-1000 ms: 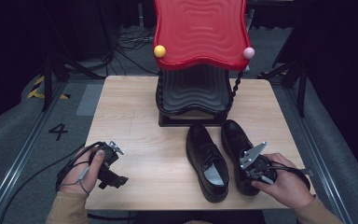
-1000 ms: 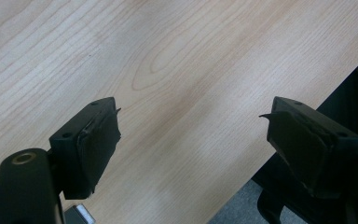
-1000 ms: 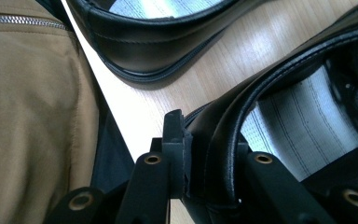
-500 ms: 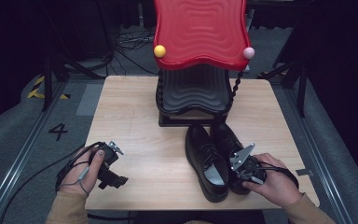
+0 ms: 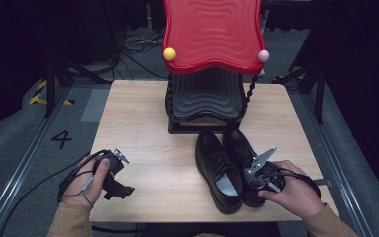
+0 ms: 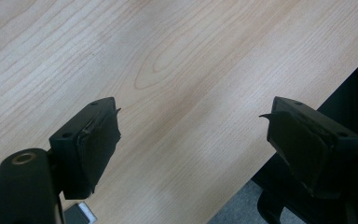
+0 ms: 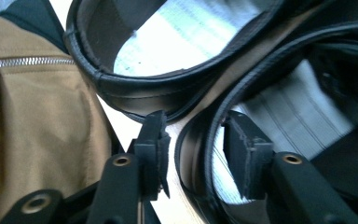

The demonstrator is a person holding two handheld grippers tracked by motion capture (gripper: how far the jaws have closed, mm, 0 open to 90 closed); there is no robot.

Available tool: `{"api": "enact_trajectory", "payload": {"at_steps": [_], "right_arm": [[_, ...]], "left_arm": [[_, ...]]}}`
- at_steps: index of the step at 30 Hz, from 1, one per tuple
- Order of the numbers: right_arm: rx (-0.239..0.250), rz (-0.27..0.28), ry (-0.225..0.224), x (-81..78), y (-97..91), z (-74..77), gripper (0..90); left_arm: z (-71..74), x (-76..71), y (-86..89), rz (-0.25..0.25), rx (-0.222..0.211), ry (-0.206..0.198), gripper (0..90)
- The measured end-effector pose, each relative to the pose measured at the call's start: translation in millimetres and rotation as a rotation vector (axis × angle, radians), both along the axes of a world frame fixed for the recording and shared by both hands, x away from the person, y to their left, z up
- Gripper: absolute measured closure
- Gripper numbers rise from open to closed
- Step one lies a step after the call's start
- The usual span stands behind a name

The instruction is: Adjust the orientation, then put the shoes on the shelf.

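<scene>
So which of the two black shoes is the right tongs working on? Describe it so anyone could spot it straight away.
Start at the red-topped wavy rack at the table's far edge; two black dress shoes stand side by side just in front of it. The shoe you want is the right one of the pair, nearer the table's right edge. Unlike its neighbour, it has the right tongs straddling its heel collar, one jaw inside, one outside.

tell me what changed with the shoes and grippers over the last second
The right gripper slid the right shoe leftward, up against the left shoe. Its jaws have just been opening and now straddle the heel rim without pressing it. The left gripper, open over the table, and the red rack stayed put.
</scene>
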State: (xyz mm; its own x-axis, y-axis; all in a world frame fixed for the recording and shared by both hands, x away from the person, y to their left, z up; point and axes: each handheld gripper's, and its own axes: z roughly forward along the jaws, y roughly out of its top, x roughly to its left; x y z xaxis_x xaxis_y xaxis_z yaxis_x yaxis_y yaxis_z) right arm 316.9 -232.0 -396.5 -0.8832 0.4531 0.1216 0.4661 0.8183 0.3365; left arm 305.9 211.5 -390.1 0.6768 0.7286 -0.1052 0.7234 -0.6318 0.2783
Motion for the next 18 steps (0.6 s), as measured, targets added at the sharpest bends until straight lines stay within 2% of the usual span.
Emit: {"api": "enact_trajectory", "payload": {"at_steps": [2,5,9,10,12,16,18], "right_arm": [[0.015,-0.020,-0.001,0.9,-2.6,3.8,56.2],[0.053,-0.079,0.019,2.3,-6.2,9.6,53.2],[0.079,-0.148,0.028,4.0,-8.5,19.1,49.7],[0.079,-0.148,0.028,4.0,-8.5,19.1,49.7],[0.102,-0.202,0.051,7.6,-8.8,23.5,47.1],[0.112,-0.273,0.080,13.9,-5.1,24.0,43.9],[0.110,-0.289,0.090,15.2,-3.8,22.9,43.2]], "left_arm": [[0.0,-0.2,0.0,-0.002,0.000,-0.002,17.5],[0.4,-0.2,0.1,-0.002,0.001,-0.011,17.4],[0.7,-0.3,-0.1,0.005,0.001,-0.015,17.4],[0.7,-0.3,-0.1,0.005,0.001,-0.015,17.4],[0.5,-0.1,0.2,0.005,0.002,-0.012,17.5],[0.9,-0.4,-0.2,0.006,0.000,-0.016,17.3],[0.6,-0.5,0.0,0.007,-0.002,-0.012,17.4]]}}
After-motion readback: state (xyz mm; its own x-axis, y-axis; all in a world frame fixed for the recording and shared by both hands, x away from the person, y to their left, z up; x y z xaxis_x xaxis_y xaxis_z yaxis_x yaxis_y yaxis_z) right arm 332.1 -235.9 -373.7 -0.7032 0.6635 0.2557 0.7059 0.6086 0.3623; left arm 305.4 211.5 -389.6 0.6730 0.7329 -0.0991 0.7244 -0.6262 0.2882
